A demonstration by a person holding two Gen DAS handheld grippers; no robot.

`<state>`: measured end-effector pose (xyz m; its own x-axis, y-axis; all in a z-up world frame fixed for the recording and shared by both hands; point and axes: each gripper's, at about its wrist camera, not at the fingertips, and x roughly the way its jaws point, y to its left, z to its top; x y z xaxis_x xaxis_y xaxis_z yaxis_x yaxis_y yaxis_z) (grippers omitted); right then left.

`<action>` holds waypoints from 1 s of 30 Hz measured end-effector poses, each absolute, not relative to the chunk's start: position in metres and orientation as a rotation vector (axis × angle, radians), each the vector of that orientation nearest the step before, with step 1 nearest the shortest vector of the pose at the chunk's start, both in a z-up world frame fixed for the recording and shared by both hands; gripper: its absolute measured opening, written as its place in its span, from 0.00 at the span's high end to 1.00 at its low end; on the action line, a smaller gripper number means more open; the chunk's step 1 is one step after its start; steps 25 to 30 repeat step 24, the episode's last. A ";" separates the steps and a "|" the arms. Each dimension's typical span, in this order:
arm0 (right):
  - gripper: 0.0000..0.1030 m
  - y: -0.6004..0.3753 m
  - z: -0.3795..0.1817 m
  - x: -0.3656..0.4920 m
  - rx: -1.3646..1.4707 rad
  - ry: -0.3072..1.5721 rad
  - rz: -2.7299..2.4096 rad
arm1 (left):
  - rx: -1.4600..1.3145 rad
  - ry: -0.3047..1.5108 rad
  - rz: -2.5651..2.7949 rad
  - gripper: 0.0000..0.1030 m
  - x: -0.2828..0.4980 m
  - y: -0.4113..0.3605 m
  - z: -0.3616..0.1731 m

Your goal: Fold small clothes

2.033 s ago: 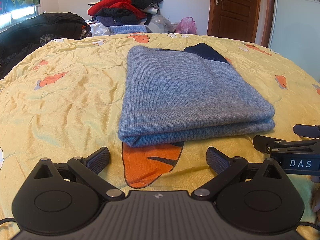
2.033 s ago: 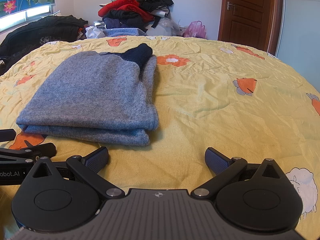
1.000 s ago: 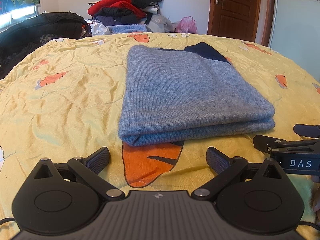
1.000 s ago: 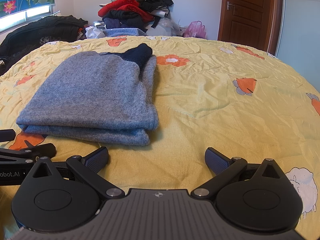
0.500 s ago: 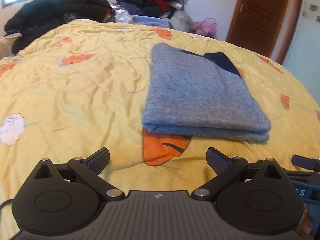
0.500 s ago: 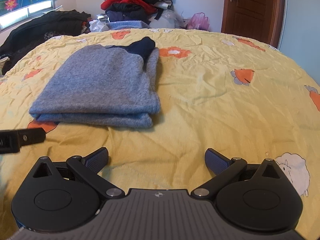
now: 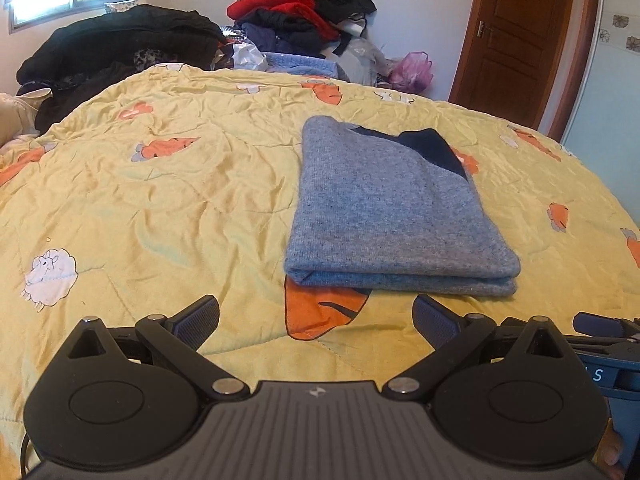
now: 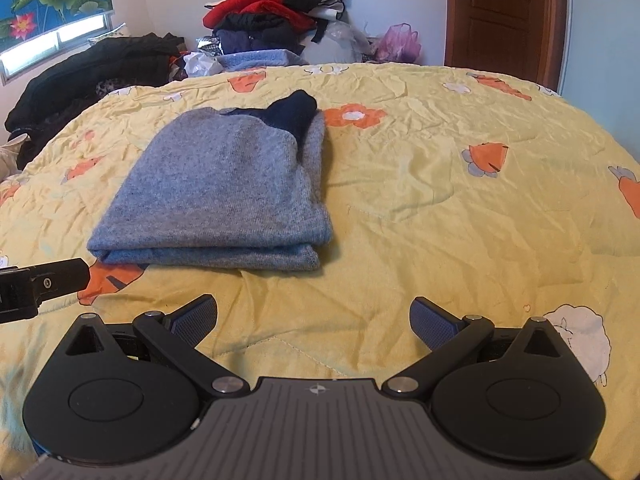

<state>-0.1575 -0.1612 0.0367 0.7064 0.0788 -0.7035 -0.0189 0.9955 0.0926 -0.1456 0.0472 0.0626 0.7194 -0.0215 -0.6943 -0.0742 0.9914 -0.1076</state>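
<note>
- The left gripper [image 7: 316, 314] is hovering with its two black fingers spread wide and holding nothing, just short of the near edge of the folded grey-blue knitted sweater with a navy collar [image 7: 388, 208].
- The right gripper [image 8: 314, 316] is likewise gaping wide and empty, pointing at bare quilt just right of the sweater's near right corner [image 8: 224, 192].
- The sweater is lying as a stacked rectangle on the yellow quilted bedspread printed with orange carrots and white sheep [image 7: 160, 208], around the middle of the bed and well apart from its edges, with the doubled fold facing the grippers.
- Judging by this, the fold looks finished, or one more halving is pending.
- Risk: pinching only the top layer at the near edge would be peeling the stack open; the soft knit could also be sliding on the wrinkled quilt and skewing the layers.
- A loose pile of red, black and blue clothes [image 8: 272, 16] is sitting beyond the far edge.
</note>
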 end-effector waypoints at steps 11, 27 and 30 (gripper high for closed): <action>0.00 -0.161 0.036 -0.156 0.089 0.792 0.065 | -0.142 0.775 0.019 0.00 -0.147 0.049 0.064; 0.00 -0.160 0.034 -0.156 0.096 0.796 0.064 | -0.148 0.768 -0.031 0.00 -0.147 0.049 0.062; 0.00 -0.160 0.034 -0.156 0.096 0.796 0.064 | -0.148 0.768 -0.031 0.00 -0.147 0.049 0.062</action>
